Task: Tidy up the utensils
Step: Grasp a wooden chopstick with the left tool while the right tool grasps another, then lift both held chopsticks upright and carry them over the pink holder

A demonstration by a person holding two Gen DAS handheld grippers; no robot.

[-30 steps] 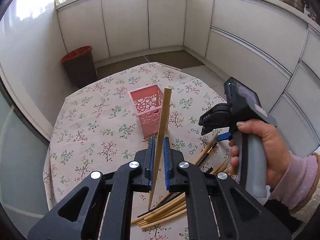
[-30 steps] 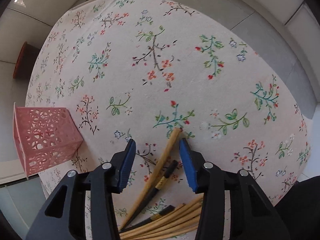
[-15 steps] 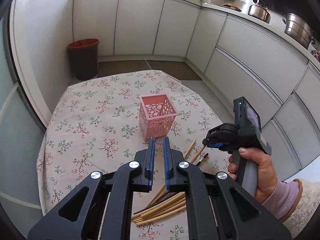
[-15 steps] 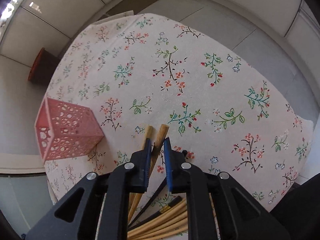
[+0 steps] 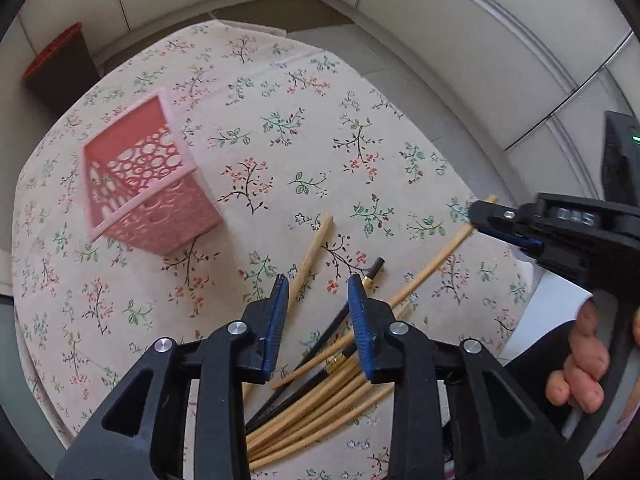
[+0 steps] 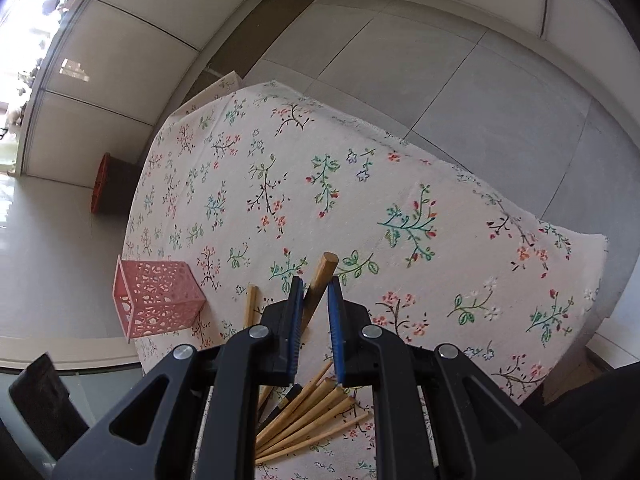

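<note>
A pink perforated holder (image 5: 144,188) stands on the floral tablecloth (image 5: 280,92); it also shows in the right wrist view (image 6: 156,300). A pile of wooden and black chopsticks (image 5: 320,392) lies near the table's front. My left gripper (image 5: 318,292) is open and empty above the pile, over a loose chopstick (image 5: 310,256). My right gripper (image 6: 314,292) is shut on a wooden chopstick (image 6: 322,272) and holds it lifted above the pile (image 6: 308,412). The right gripper (image 5: 504,224) also shows in the left wrist view, at the right.
A dark bin with a red rim (image 5: 56,64) stands on the floor beyond the table; it also shows in the right wrist view (image 6: 108,184). White cabinets (image 5: 480,40) curve around the far side. The table edge (image 6: 480,184) drops to grey floor tiles.
My left gripper let go of its chopstick, then opened and tilted down over the pile. My right gripper closed on a wooden chopstick and lifted it off the table.
</note>
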